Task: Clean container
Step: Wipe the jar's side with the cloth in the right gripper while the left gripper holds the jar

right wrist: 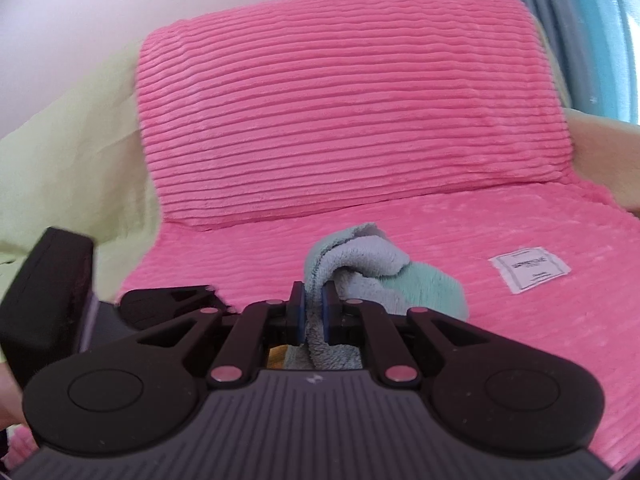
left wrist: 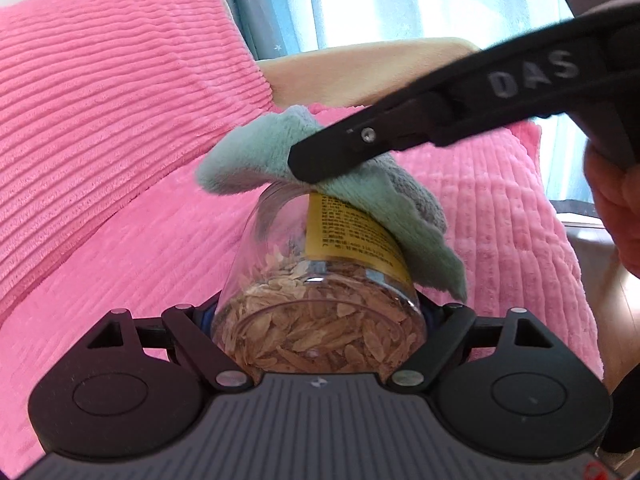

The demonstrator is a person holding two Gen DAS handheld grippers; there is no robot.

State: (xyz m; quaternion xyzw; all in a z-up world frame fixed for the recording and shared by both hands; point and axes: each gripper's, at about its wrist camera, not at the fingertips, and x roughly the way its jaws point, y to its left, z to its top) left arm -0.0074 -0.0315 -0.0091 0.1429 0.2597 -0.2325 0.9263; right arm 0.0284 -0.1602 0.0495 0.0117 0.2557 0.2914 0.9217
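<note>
The left gripper (left wrist: 318, 316) clamps a clear jar (left wrist: 320, 280) by its base above the pink sofa (left wrist: 120, 120). The right gripper (right wrist: 314, 312) pinches a soft cloth (left wrist: 360, 196) against its wall. The jar looks light, rigid, slippery.

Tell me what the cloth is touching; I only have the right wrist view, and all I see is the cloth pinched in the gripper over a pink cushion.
Observer: The left wrist view shows the cloth draped on the upper side of a clear jar, pressed there by the right gripper.
Operator: Who holds the jar?
Observer: The left gripper clamps it near its base, one finger on each side.
Operator: Is the jar empty?
Observer: No, pale dried flakes lie against the base, and a yellow label runs along the side under the cloth.
</note>
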